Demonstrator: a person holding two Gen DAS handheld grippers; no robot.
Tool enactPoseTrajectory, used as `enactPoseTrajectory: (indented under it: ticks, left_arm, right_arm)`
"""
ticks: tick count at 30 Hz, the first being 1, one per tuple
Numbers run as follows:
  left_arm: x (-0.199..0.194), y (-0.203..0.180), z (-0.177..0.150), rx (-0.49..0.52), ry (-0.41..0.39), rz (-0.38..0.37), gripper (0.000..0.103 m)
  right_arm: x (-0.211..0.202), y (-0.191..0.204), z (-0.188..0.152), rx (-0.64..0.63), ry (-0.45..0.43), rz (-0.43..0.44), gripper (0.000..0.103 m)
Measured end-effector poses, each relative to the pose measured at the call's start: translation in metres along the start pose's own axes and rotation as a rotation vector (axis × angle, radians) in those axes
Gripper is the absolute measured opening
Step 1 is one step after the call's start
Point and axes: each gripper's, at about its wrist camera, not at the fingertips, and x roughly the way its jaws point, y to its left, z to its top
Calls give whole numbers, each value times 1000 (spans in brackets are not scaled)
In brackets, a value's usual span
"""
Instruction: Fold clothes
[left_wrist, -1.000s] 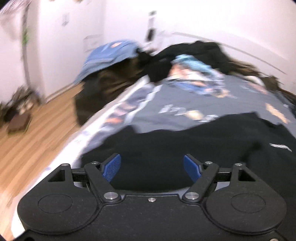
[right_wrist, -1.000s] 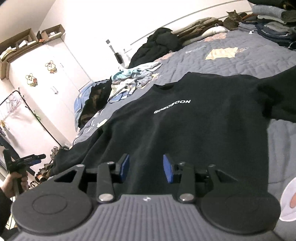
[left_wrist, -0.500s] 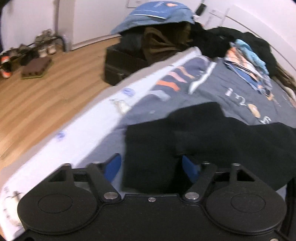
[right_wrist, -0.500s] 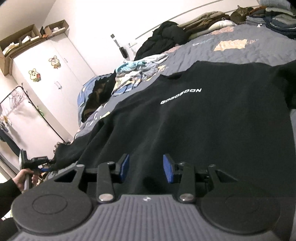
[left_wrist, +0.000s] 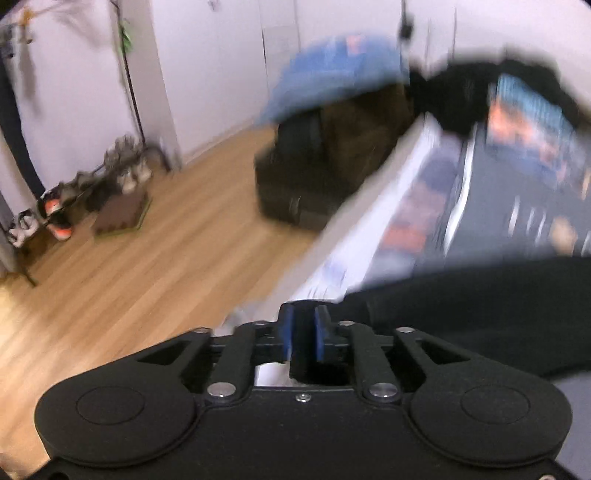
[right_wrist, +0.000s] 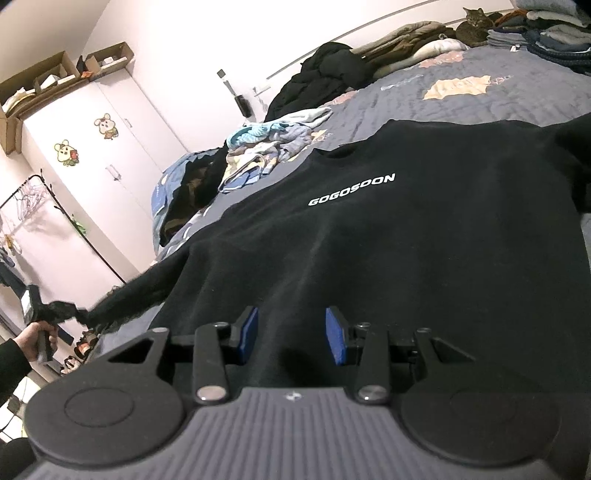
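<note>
On bed: black sweatshirt (right_wrist: 388, 236) reads "GOGOSOON" | left tool (left_wrist: 302, 338) pinching its sleeve (right_wrist: 136, 299) | right tool (right_wrist: 291, 336) gaping, empty

Bare quilt (right_wrist: 517, 107) beyond sweatshirt (right_wrist: 406, 240); clothes heap (right_wrist: 266, 147) at its left.

Black sweatshirt (right_wrist: 388, 236) flat, chest up, on bed; left sleeve (right_wrist: 144, 295) stretched outward.

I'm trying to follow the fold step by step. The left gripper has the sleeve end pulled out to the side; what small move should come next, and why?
Probably carry the sleeve inward across the black sweatshirt. The left gripper looks shut on the cuff, with the sleeve stretched off the bed; the right gripper hovers open over the hem.
</note>
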Motion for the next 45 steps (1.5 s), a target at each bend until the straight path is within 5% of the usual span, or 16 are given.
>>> enactPoseTrajectory:
  ticks: [2,4,8,14,20,28,30,32,35,37,39,41,45]
  left_arm:
    - [-14,2,-7,-14,-31,17,43]
    - [-29,-2,-15,-5,-62,14,44]
    - [-75,-76,-29,234,-118,-209,50]
    - [-90,-229,-61,316,-61,-610,61]
    - [-51,-328,-84,251,44,-652,61]
    - [18,-335,-68,-166,235,-701,62]
    - [22,-335,-69,-156,218,-686,49]
    - [20,-326,-71,-135,187,-702,22]
    - [11,-301,-72,-131,152,-748,9]
    - [13,-291,-73,-127,204,-756,15]
    - [14,-288,-74,-89,247,-733,32]
    - [-1,-282,-74,-64,209,-730,48]
    - [-44,-274,-77,22,133,-757,55]
  right_arm:
    - [0,-1,1,0,2,0,39]
    - [-1,-2,3,9,2,2,39]
    - [-1,-3,5,23,-4,9,39]
    - [-4,1,5,17,-4,22,39]
    - [-5,0,5,15,-4,27,39]
    - [-3,-6,4,35,0,46,39]
    - [-2,-8,4,38,3,49,39]
    - [-3,-9,4,34,3,46,39]
    - [-6,-11,5,45,-2,44,39]
    - [-5,-12,5,47,-1,41,39]
    - [-4,-13,5,48,0,37,39]
    - [-3,-14,5,48,4,29,39]
    - [-4,-16,5,25,-5,-28,39]
